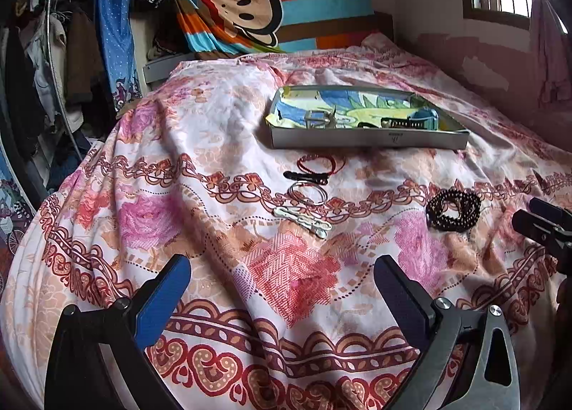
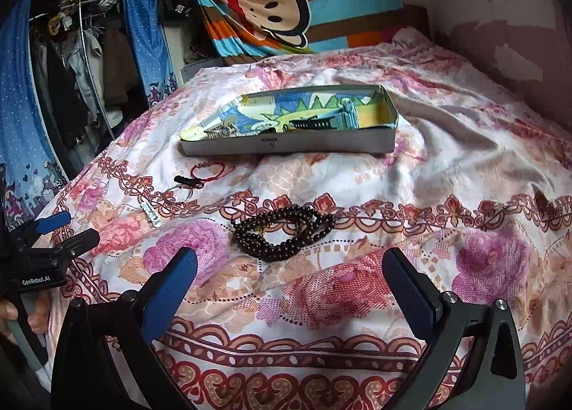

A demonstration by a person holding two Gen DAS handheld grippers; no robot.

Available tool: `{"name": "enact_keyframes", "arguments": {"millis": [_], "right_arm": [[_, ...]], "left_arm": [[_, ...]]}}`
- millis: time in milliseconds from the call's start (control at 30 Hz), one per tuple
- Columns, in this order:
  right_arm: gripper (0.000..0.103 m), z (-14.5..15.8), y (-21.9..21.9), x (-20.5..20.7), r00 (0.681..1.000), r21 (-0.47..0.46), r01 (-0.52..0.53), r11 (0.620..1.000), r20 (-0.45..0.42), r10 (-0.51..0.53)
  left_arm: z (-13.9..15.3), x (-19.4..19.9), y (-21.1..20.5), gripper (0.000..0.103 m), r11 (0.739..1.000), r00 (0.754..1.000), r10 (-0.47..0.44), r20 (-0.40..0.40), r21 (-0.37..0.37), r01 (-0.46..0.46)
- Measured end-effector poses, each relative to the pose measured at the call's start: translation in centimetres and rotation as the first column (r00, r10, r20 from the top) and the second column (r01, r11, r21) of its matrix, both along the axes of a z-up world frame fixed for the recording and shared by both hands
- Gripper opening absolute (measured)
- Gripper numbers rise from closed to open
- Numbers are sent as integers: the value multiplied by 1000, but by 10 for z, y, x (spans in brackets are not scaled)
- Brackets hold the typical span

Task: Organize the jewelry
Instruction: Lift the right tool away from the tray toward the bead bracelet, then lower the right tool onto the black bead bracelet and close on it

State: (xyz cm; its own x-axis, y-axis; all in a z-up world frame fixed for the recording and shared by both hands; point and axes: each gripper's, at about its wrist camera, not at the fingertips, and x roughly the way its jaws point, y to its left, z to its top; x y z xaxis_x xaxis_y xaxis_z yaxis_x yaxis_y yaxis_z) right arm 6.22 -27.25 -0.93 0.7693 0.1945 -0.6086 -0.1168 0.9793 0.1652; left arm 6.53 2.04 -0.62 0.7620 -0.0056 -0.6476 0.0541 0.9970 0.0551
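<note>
Right wrist alone shows a hand (image 2: 21, 317); both tongs (image 1: 282, 288) (image 2: 291, 277) gape wide.

Both the left tool (image 1: 282, 279) and the right tool (image 2: 291, 272) hover with fingers spread wide, holding nothing.

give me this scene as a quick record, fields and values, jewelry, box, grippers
surface: floral bedspread
box: open shallow box, far side of the bed, some items already inside
dark bead strand: coiled, just ahead of the right gripper
red cord bracelet: on the spread, in front of the box
black clip: beside the red bracelet
thin bangles
white clip
left gripper: open, holding nothing
right gripper: open, holding nothing
</note>
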Motion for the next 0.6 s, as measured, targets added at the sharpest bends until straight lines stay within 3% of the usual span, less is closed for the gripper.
{"name": "enact_keyframes", "arguments": {"millis": [267,500,600], "right_arm": [[101,-8,-1,7,999,8,-8,1000,-51,9],[101,-10,-10,29,995,14,-31,999,-97,32],[100,-10,-15,40,994,-5,-35,999,-105,34]], "left_arm": [[-5,4,-4,103,1000,999,-17,-29,10,17],[-5,20,-7,103,994,994,-93,-59,-67,89],[-3,27,-13,103,992,991,-121,-54,-51,118]]}}
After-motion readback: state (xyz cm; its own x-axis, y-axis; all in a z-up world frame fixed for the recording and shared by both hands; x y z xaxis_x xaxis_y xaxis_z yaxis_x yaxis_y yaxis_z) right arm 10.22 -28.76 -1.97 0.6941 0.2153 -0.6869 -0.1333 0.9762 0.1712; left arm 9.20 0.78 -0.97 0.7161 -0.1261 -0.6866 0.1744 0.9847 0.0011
